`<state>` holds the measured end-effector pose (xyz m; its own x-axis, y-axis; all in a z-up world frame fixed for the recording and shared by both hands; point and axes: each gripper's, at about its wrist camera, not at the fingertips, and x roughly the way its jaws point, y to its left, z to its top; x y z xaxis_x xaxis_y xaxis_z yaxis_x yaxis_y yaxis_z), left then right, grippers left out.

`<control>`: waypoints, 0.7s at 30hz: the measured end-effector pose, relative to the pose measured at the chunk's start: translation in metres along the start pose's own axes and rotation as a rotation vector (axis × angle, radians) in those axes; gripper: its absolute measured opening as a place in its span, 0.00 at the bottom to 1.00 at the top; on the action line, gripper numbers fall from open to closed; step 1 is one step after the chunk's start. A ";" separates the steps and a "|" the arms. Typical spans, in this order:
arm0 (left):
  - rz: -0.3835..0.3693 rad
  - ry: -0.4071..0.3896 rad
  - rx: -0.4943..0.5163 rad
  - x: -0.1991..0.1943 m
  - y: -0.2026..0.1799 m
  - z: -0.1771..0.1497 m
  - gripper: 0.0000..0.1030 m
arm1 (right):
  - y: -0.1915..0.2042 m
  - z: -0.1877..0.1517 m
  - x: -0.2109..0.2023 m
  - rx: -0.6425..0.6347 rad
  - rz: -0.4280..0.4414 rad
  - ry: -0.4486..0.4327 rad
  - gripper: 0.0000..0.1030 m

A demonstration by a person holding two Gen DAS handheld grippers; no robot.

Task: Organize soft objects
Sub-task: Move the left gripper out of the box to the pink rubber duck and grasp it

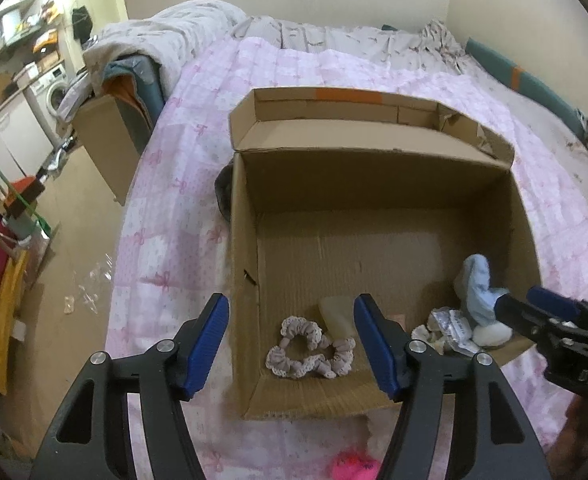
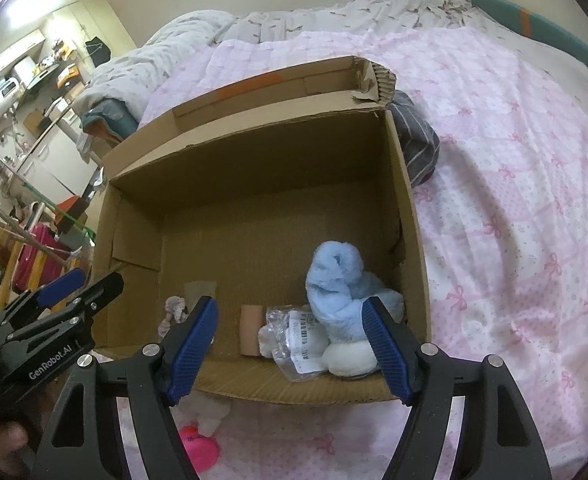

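presently both grippers hang over the near edge of an open cardboard box (image 1: 374, 216) that sits on a pink bow-print quilt (image 1: 198, 128). left gripper (image 1: 292, 344): jaws parted, nothing between the pads; below the gap lies a pale lilac scrunchie (image 1: 310, 350) on the box floor, near the front wall, flat, its long axis running roughly across the box. right gripper (image 2: 292, 348): jaws released and standing wide, no pad pressing on anything. between and beyond its fingers sits a light blue plush item (image 2: 340, 284) in the front right corner of the box, bunched upright, its rounded end pointing up and toward the far wall. touching it at the base are a white pad (image 2: 348, 360) and a crinkled clear packet (image 2: 298, 340). a pink object (image 2: 198, 448) lies on the quilt outside the box.
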<state>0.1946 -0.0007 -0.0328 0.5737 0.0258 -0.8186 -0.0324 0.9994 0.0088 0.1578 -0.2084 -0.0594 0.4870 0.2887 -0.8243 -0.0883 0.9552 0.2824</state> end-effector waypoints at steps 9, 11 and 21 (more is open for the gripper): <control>0.006 -0.004 -0.036 -0.020 0.017 -0.017 0.60 | -0.002 -0.012 -0.015 0.002 0.009 -0.004 0.76; 0.028 -0.006 -0.041 -0.026 0.019 -0.022 0.60 | 0.000 -0.015 -0.019 -0.014 -0.001 -0.008 0.76; 0.023 0.059 -0.108 -0.030 0.036 -0.052 0.60 | -0.001 -0.043 -0.031 -0.001 0.004 0.009 0.76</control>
<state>0.1335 0.0338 -0.0382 0.5224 0.0444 -0.8515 -0.1349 0.9904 -0.0311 0.1053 -0.2154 -0.0553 0.4784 0.2929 -0.8278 -0.0913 0.9542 0.2849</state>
